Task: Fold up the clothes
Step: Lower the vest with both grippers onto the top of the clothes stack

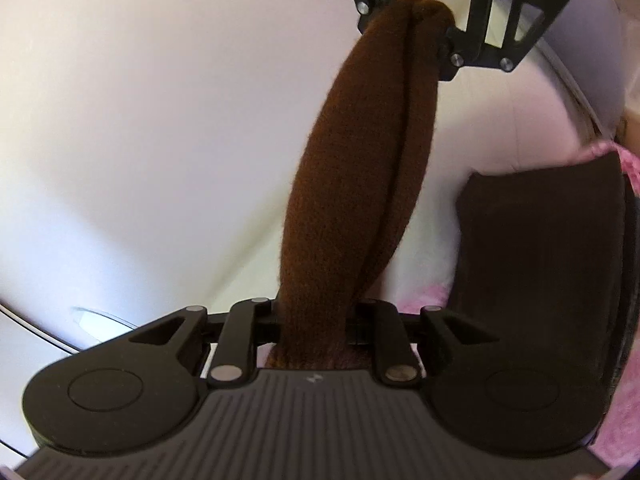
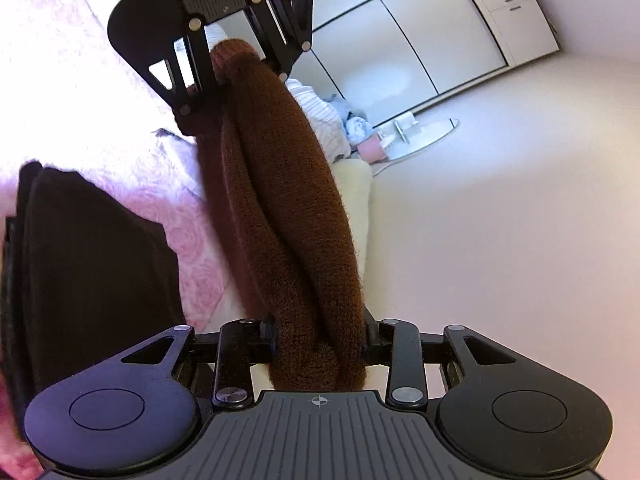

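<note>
Your left gripper was clamped on one end of a brown knit garment, the bunched fabric squeezed between its jaws right at the base of the left wrist view. From there the garment ran away in two thick rolled folds, stretched taut to your right gripper, which pinched the far end near the top of that view. The right wrist view gave the mirror of this: your right gripper was closed on the brown knit garment, and the cloth reached up to the left gripper at its other end. So you held the garment in the air between both grippers, bundled lengthwise into a rope-like roll, not lying on any surface.

Beside the garment lay a dark folded cloth, resting on a pink patterned bedspread. Further off in the right wrist view, a heap of pale clothes sat on the bed, just beside a pink item that I could not identify. Beyond that stood a white wardrobe with panelled doors.
</note>
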The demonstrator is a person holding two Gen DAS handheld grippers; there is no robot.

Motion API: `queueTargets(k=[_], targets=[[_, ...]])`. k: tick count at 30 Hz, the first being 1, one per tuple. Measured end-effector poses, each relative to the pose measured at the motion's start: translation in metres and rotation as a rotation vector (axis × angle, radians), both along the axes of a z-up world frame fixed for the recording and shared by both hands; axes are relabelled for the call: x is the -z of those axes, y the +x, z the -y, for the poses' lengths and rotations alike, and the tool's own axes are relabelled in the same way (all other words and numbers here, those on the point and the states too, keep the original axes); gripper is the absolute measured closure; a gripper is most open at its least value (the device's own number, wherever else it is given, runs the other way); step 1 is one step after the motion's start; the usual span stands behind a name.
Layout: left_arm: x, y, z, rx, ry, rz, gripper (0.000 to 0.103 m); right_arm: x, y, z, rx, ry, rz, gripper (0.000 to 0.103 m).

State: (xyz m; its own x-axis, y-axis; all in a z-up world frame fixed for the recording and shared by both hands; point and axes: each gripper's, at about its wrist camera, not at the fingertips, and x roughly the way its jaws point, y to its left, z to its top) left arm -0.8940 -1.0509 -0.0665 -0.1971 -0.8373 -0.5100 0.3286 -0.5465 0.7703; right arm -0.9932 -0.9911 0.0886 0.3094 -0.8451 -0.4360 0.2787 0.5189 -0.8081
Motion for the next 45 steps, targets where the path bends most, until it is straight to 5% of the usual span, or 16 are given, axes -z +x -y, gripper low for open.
queueTargets(k=[4,7,11,17,22,28,37,45], targets=[[0.107,-0.013,0.000,-0.026,0.247,0.082,0.079,0.099,-0.005,0.006,-0.020,0.203,-0.082,0.065],[0.149,-0.014,-0.013,-0.014,0.268,0.123,0.075,0.147,-0.005,-0.001,-0.034,0.295,-0.161,0.063],[0.141,-0.003,-0.025,-0.020,0.234,0.065,0.066,0.146,-0.012,-0.014,-0.015,0.239,-0.178,0.052],[0.128,0.015,-0.041,-0.022,0.173,0.008,0.063,0.143,-0.014,-0.040,0.030,0.190,-0.236,0.048],[0.139,0.014,-0.037,-0.010,0.239,0.002,0.074,0.165,0.010,-0.036,-0.002,0.194,-0.279,0.048],[0.119,0.013,-0.045,-0.005,0.243,-0.039,0.078,0.153,0.005,-0.023,0.067,0.291,-0.182,0.066],[0.151,0.009,-0.053,-0.019,0.261,0.012,0.069,0.175,0.007,-0.040,0.042,0.260,-0.289,0.060],[0.129,0.030,-0.055,-0.114,0.316,-0.038,0.066,0.168,0.003,-0.049,0.188,0.297,-0.219,0.053]])
